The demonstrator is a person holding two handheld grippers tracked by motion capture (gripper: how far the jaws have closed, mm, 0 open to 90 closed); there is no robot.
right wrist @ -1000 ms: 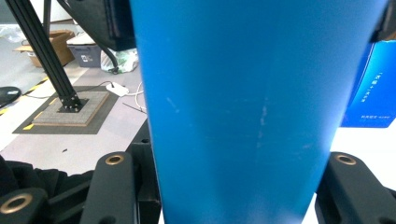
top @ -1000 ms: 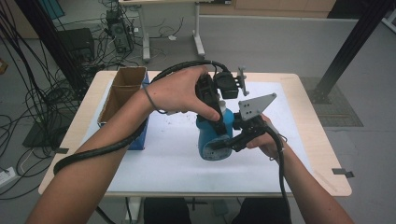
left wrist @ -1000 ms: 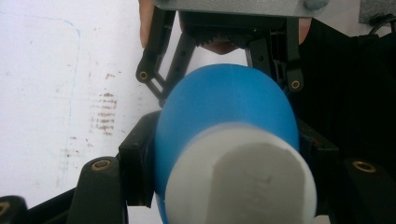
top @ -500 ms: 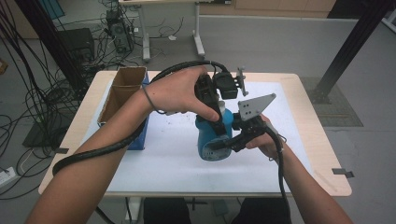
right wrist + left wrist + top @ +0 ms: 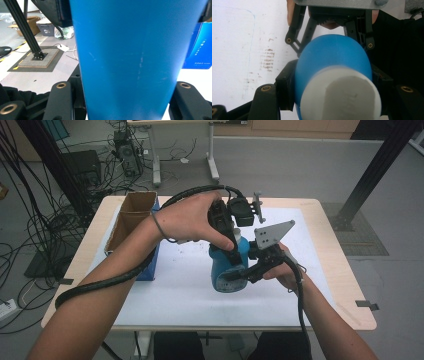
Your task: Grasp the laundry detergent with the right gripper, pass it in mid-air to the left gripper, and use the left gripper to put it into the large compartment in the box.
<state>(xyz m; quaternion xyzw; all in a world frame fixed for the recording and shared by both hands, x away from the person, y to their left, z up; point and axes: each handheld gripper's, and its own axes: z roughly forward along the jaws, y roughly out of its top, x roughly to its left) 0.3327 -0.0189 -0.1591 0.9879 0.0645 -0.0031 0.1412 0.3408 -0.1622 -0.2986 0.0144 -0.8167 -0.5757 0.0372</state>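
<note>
At the left edge of a white-covered table (image 5: 165, 305), an open cardboard box (image 5: 131, 215) stands beside a blue box (image 5: 150, 265). At the centre, a blue bottle (image 5: 227, 265) with a white cap (image 5: 339, 97) stands upright, the left gripper (image 5: 227, 237) clamped on its top from above. The right gripper (image 5: 240, 274) clasps the bottle's lower body from the right side.

Left tongs (image 5: 231, 251) point down from above, right tongs (image 5: 235, 276) reach in level, both clamped.
</note>
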